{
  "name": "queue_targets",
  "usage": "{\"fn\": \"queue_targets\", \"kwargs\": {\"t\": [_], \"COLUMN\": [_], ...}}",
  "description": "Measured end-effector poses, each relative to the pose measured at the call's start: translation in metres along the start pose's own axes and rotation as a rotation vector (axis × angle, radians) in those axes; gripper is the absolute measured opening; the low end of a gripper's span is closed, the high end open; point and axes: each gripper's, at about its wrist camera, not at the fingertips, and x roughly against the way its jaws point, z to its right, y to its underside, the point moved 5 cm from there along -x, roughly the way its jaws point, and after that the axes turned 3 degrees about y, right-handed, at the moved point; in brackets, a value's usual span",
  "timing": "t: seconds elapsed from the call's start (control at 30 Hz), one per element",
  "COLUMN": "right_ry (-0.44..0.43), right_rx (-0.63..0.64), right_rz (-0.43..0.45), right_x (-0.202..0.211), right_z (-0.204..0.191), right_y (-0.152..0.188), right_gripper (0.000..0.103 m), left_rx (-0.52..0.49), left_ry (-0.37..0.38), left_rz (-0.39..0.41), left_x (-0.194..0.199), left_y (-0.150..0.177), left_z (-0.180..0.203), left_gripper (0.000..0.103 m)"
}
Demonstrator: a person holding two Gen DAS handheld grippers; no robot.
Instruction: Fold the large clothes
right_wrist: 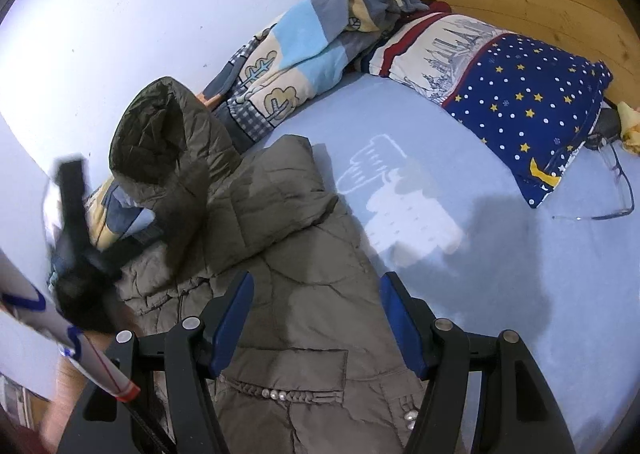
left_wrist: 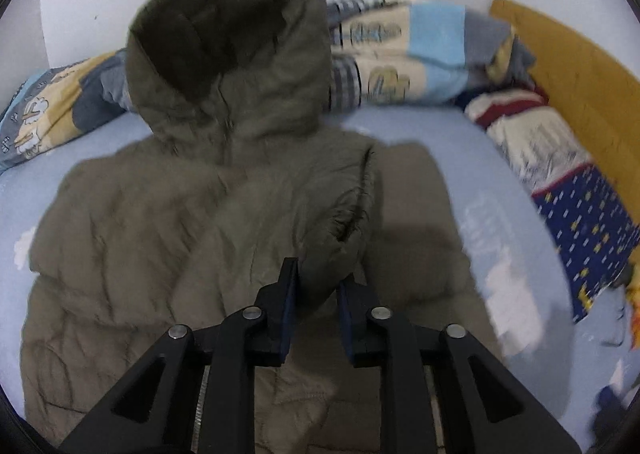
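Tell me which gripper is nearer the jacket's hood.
Left. The left gripper is over the folded sleeve just below the hood; the right gripper hovers lower, near the pocket.

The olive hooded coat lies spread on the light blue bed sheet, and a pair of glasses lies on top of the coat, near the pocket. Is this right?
Not quite. The olive hooded coat does lie spread on the light blue bed sheet, but the glasses are not on it. The right wrist view shows them on the sheet beside the star-patterned pillow, apart from the coat.

Jacket [left_wrist: 168, 238] on bed [right_wrist: 500, 294]; blanket [left_wrist: 400, 54] behind.
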Motion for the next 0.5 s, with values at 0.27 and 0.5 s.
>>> {"fn": "queue_targets", "kwargs": {"t": [0.27,0.5], "right_ry": [0.005,0.003], "right_rx": [-0.041,-0.043], "right_rz": [0.012,-0.001], "right_x": [0.001,-0.003], "right_z": [0.006,0.005], "right_y": [-0.005,-0.002], "right_gripper": [0.071,0.071], "left_rx": [-0.084,0.017], "left_ry": [0.102,-0.163], "left_rz": [0.02,0.048], "left_x": [0.03,0.042], "left_y": [0.009,-0.024], "left_z": [0.014,-0.112], "left_gripper": [0.066,0.07]}}
